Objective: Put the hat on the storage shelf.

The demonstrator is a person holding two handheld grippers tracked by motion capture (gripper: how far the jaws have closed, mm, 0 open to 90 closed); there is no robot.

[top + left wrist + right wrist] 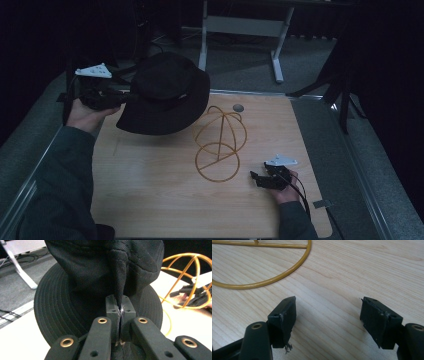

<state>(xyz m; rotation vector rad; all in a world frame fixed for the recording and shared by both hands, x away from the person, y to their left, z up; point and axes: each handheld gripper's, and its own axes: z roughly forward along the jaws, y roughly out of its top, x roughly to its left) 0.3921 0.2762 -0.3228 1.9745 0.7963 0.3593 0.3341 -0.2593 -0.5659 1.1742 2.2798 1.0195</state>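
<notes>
A black bucket hat (162, 95) hangs above the table's far left, held by its crown fabric. My left gripper (127, 97) is shut on that hat, and in the left gripper view a fold of the hat (100, 270) is pinched between the closed jaws of the left gripper (121, 308). A yellow wire hat stand (220, 142) rests on the wooden table (150, 190) right of the hat. My right gripper (256, 179) sits low near the stand's base ring, open and holding nothing. In the right gripper view its jaws, the right gripper (328, 307), stand wide apart over bare wood, with the stand's ring (269, 281) ahead.
A small round grommet (238, 107) is set in the table's far edge. A grey desk frame (240, 30) stands on the floor beyond the table. A metal bracket (322, 204) sits at the table's right front corner.
</notes>
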